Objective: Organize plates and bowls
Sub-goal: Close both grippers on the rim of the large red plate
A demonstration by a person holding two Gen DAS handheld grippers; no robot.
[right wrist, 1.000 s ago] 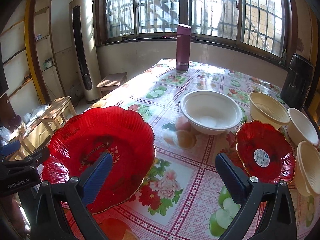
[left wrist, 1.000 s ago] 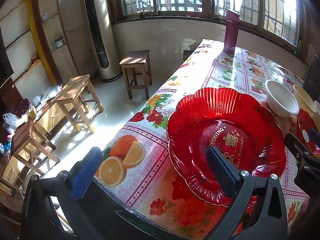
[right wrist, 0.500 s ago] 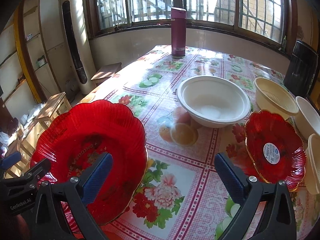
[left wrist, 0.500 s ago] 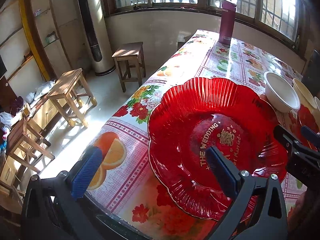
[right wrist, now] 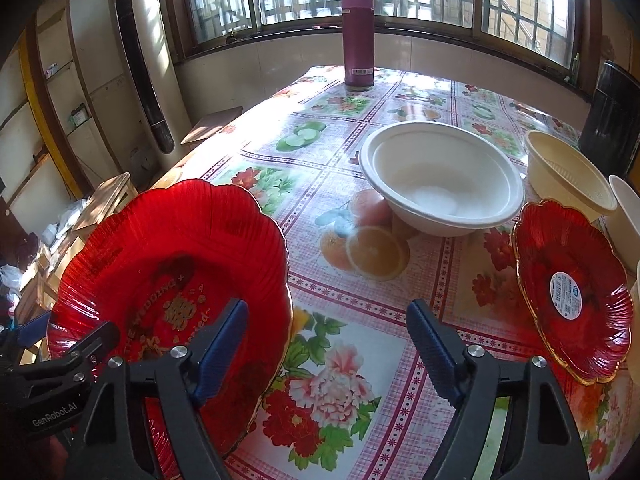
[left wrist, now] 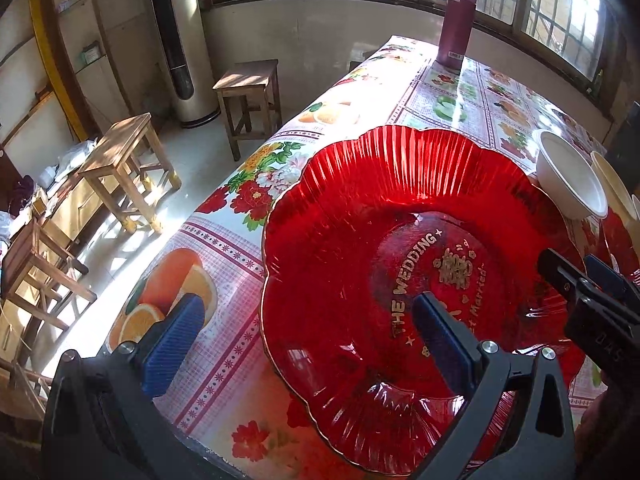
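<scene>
A large red scalloped plate with gold lettering lies near the table's left edge. My left gripper is open and straddles the plate's near-left rim, one pad over the plate and one over the cloth. In the right wrist view the same plate is at the left. My right gripper is closing; the plate's right rim is between its pads, untouched. A small red plate lies at the right. Behind it stand a white bowl and a cream bowl.
A purple flask stands at the far end of the flowered tablecloth. Another pale bowl shows at the right edge. Wooden stools stand on the floor left of the table edge. A dark bin is far right.
Both grippers have come lower and closer to the large red plate. The right gripper's jaws have narrowed around the plate's right rim.
</scene>
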